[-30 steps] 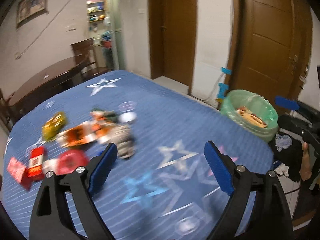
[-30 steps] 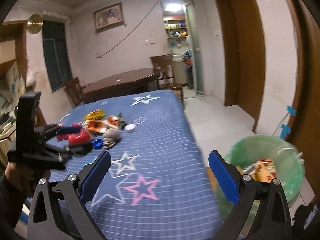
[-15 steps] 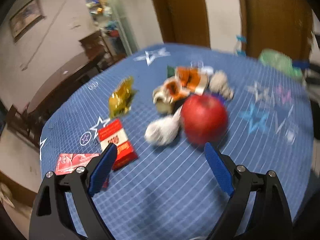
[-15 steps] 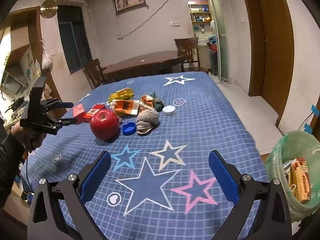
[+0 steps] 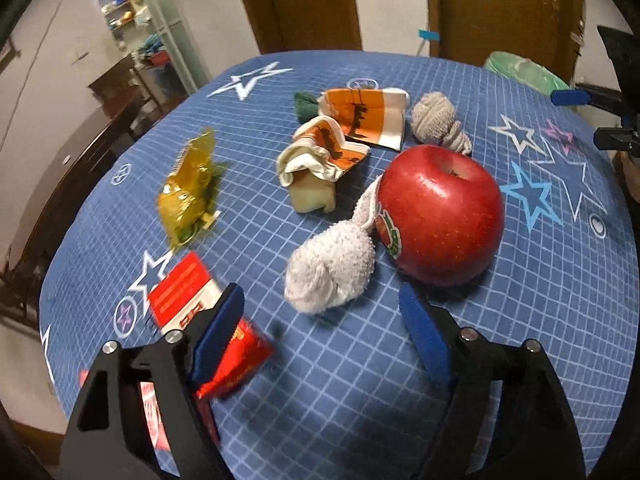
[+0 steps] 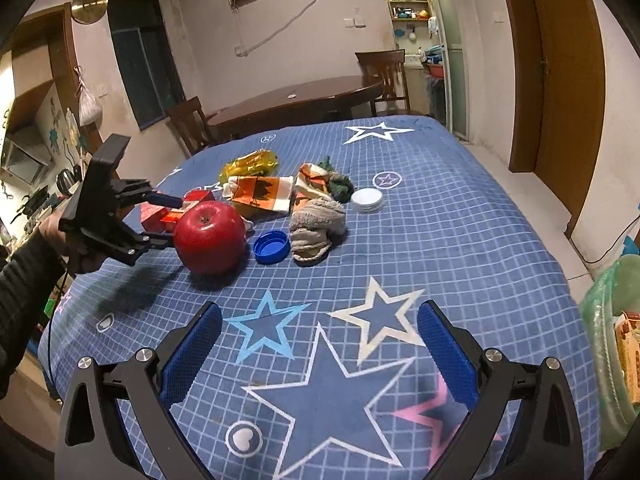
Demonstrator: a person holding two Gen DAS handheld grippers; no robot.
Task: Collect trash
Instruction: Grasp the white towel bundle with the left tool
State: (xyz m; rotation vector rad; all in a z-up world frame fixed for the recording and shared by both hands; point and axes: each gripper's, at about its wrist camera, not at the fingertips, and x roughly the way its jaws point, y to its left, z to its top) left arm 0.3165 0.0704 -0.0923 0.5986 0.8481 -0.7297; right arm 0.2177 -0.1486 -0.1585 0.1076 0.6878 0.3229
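Right wrist view: you're nearing wrappers (image 6: 260,192) with both grippers (image 6: 318,344) unclenched, empty; bin (image 6: 608,332) barely filling, most litter left

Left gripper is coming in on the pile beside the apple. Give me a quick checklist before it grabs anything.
1. Left gripper empty: ok. Its jaws have just been closing, with nothing between them.
2. Target lined up: cannot tell. The white cloth wad lies ahead between the fingers; the red carton sits against the left finger.
3. Apple kept out of the grab: not ok. It touches the white cloth wad and is not trash.
4. Right gripper free: ok, open over bare tablecloth.
5. Bin ready: ok, lined with a green bag, at the table's edge, already holding a carton.
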